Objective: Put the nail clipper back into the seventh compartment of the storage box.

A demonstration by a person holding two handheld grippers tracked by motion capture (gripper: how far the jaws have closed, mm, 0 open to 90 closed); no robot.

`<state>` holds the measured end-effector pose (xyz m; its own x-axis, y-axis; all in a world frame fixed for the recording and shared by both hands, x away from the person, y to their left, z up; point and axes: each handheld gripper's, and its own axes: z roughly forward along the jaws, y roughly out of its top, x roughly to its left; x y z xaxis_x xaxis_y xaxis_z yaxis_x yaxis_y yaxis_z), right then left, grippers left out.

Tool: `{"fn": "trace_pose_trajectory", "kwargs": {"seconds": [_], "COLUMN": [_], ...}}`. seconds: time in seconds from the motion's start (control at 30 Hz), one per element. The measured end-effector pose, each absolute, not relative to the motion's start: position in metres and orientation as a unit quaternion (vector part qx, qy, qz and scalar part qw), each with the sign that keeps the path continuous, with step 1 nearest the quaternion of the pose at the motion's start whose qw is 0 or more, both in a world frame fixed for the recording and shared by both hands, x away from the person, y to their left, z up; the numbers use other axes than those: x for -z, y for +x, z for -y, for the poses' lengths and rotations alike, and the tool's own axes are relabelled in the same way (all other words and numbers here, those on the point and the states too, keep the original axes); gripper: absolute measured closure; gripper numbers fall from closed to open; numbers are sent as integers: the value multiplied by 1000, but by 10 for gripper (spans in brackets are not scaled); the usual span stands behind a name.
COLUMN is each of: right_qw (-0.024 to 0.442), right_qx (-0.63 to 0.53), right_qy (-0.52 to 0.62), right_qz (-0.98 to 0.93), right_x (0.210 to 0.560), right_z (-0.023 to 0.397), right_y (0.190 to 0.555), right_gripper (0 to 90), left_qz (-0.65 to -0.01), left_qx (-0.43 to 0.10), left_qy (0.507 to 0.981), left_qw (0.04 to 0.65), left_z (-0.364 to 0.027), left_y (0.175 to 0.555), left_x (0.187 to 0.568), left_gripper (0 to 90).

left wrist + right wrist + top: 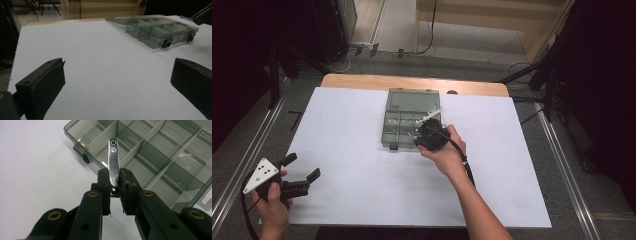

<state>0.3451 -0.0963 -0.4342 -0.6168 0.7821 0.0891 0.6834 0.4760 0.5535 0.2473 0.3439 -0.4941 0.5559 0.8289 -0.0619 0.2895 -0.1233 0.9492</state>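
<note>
found right gripper (115, 182) pinching nail clipper (113, 162) narrowly above organizer box (160, 157) front compartments, left gripper (117, 82) spread well short of box; judged liable to slip or strike a divider.

My right gripper (115, 182) is matt black plastic with small brass-looking rivets, rough dark pads. Nail clipper (113, 162) between them: polished metal, mirror-glossy, lever face ridged like a file. Organizer box (155, 157): smoky see-through plastic, smooth, shiny on the dividers, black plastic latches. Table sheet (352, 150): white, matt, smooth, paper-like. Wooden table edge (412, 82) behind it, light, slightly satin. My left gripper (117, 82): same matt black plastic, pale grey flat plate on top.
</note>
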Motion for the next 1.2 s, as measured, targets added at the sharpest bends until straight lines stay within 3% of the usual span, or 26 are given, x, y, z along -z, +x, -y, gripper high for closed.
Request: {"fn": "trace_pose_trajectory", "kwargs": {"seconds": [0.77, 0.87, 0.9, 1.0, 1.03, 1.13, 1.2], "right_qw": [106, 117, 116, 120, 120, 125, 114], "right_qx": [-279, -297, -312, -331, -331, -349, -375], "right_qy": [463, 465, 466, 473, 473, 473, 465], "right_qz": [-834, -826, -820, -808, -808, -799, -794], "right_x": [448, 447, 445, 443, 443, 443, 444], "right_z": [106, 108, 110, 112, 112, 117, 122], "right_y": [363, 364, 363, 360, 360, 355, 352], "right_gripper": [801, 601, 436, 113, 113, 0, 0], "left_qz": [-397, -398, -398, -398, -398, -397, -397], "left_qx": [-254, -254, -254, -254, -254, -254, -255], "left_qy": [705, 704, 704, 705, 705, 705, 705], "left_qw": [530, 530, 530, 529, 529, 530, 529], "left_z": [-344, -345, -345, -344, -344, -344, -344], "left_y": [247, 247, 247, 247, 247, 247, 247], "left_x": [494, 494, 494, 494, 494, 494, 494], "left_gripper": [0, 0, 0, 0, 0, 0, 0]}}
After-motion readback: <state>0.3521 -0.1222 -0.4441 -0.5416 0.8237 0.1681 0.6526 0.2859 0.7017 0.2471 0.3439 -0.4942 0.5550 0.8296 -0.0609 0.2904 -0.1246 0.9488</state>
